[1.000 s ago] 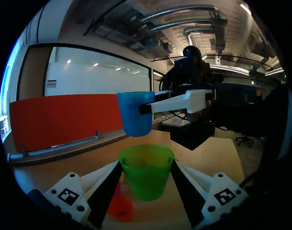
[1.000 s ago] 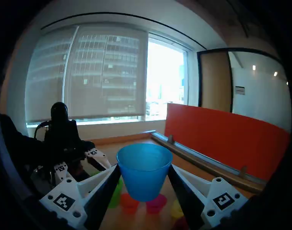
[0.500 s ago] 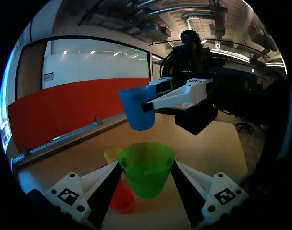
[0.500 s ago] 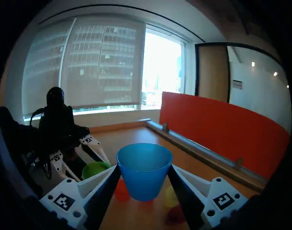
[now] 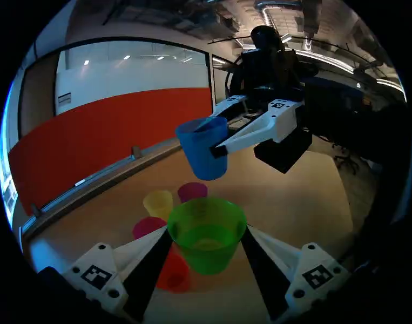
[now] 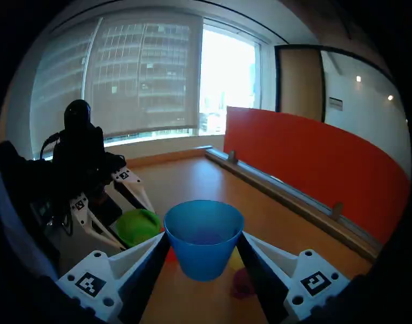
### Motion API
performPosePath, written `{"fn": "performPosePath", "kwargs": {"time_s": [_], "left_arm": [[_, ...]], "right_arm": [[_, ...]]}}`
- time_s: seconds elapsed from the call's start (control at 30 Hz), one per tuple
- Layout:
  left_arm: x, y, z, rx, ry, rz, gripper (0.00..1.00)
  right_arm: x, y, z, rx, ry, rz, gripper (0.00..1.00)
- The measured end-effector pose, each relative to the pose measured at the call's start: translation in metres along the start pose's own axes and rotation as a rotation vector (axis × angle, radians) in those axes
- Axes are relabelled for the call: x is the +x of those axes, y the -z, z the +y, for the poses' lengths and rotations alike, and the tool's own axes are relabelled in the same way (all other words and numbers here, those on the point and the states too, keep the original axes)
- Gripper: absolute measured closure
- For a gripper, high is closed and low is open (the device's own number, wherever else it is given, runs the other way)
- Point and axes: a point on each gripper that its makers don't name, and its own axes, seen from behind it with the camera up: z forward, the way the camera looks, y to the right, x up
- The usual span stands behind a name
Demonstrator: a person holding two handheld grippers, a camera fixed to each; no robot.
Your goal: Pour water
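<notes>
A translucent green cup (image 5: 207,243) stands upright between the fingers of my left gripper (image 5: 206,231), which is shut on it. In the left gripper view a blue cup (image 5: 202,148) hangs higher and a little farther off, slightly tilted, held by my right gripper (image 5: 210,137). In the right gripper view the same blue cup (image 6: 204,245) sits upright in my right gripper (image 6: 204,237), shut on it. The left gripper (image 6: 135,229) with the green cup (image 6: 136,224) shows lower left of it. I cannot tell whether either cup holds water.
Small cups stand on the wooden table (image 5: 292,200) below: yellow (image 5: 158,203), magenta (image 5: 192,190), pink (image 5: 145,227) and red (image 5: 173,272). An orange partition (image 5: 98,140) with a rail runs along the table's far side. A window wall (image 6: 141,81) lies beyond.
Both views have tipped downward, so the table and the small cups have come into sight. The blue cup has sunk closer to the green one. Both grips are unchanged.
</notes>
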Motion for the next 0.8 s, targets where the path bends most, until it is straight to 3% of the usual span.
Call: {"fn": "performPosePath", "kwargs": {"time_s": [0.27, 0.8], "left_arm": [[-0.012, -0.01, 0.006, -0.018, -0.018, -0.066, 0.13], [-0.034, -0.023, 0.019, -0.06, -0.02, -0.138, 0.1]], "right_arm": [[-0.025, 0.005, 0.004, 0.012, -0.003, -0.054, 0.11], [-0.08, 0.015, 0.017, 0.013, -0.016, -0.156, 0.1]]}}
